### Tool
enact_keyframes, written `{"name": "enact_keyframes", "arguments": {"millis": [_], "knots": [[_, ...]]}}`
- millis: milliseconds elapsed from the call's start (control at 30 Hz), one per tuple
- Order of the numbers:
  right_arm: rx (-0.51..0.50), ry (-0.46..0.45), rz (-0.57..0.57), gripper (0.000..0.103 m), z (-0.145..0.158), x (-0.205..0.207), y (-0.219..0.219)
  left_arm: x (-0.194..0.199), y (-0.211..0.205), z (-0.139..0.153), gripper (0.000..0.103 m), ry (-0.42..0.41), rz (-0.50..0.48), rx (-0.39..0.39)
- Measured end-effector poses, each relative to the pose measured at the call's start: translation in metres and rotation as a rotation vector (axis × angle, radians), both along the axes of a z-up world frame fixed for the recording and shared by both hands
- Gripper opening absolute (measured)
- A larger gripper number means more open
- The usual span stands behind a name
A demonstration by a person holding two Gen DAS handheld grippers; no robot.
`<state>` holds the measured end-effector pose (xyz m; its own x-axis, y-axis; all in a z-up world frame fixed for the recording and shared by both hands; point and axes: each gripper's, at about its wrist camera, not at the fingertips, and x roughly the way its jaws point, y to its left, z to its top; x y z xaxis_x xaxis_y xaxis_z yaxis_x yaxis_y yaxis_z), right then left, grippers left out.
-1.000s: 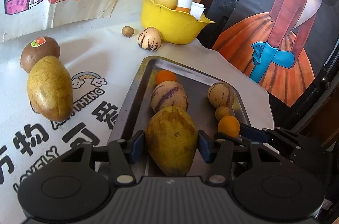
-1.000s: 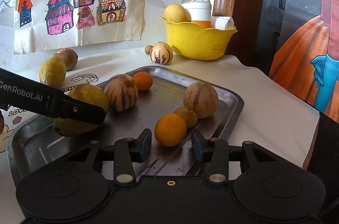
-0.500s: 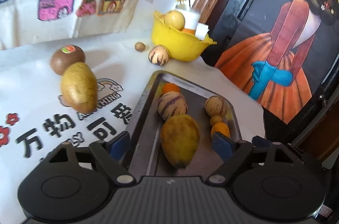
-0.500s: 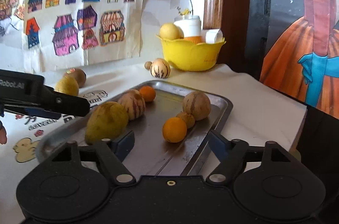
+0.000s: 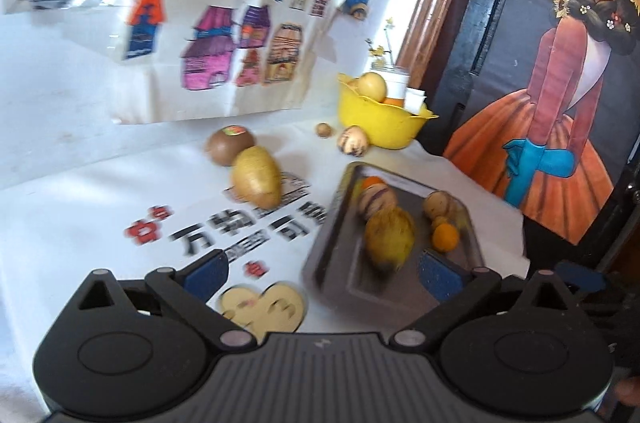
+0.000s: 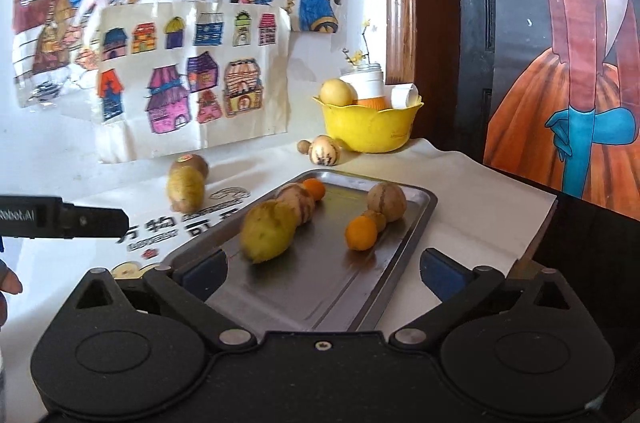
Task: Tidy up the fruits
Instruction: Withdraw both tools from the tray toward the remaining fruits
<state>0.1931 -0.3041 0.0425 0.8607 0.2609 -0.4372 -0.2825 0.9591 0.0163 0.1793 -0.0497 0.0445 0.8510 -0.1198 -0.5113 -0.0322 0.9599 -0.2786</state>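
The fingers of both the left gripper (image 5: 322, 273) and the right gripper (image 6: 322, 269) are wide open and hold nothing. The next fruit is probably the yellow mango (image 5: 256, 176) on the table, far and left of the left fingers, its long axis running away from them. The left gripper is nearer. A brown kiwi (image 5: 229, 145) touches its far end; the tray (image 6: 404, 251) lies to the right.

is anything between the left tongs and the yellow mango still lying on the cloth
Nothing visible does. The left tongs are open and empty, and only printed tablecloth lies between them and the yellow mango. A brown kiwi sits behind the mango, touching it, and the metal tray lies off to the right.
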Motion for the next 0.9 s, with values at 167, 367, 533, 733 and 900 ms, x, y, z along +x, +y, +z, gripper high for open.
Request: {"name": "enact_keyframes", "arguments": {"millis": [167,367,533,733,900], "knots": [[0.003,0.019,0.015,0.102,0.002,-0.034,0.008,-0.036,0.009,0.0,0.103,-0.016,0.049,0.029],[-0.038,0.024,0.02,0.102,-0.004,-0.074,0.024,-0.074,0.018,0.0,0.103,-0.018,0.048,0.095],[-0.086,0.013,0.041,0.102,-0.006,-0.104,0.039,-0.1,0.031,0.0,0.103,-0.009,0.063,0.111],[-0.134,0.021,0.106,0.102,-0.004,-0.133,0.056,-0.121,0.053,-0.004,0.103,0.036,0.125,0.129],[-0.17,0.019,0.171,0.102,-0.001,-0.149,0.069,-0.132,0.07,-0.004,0.103,0.057,0.176,0.116]]}}
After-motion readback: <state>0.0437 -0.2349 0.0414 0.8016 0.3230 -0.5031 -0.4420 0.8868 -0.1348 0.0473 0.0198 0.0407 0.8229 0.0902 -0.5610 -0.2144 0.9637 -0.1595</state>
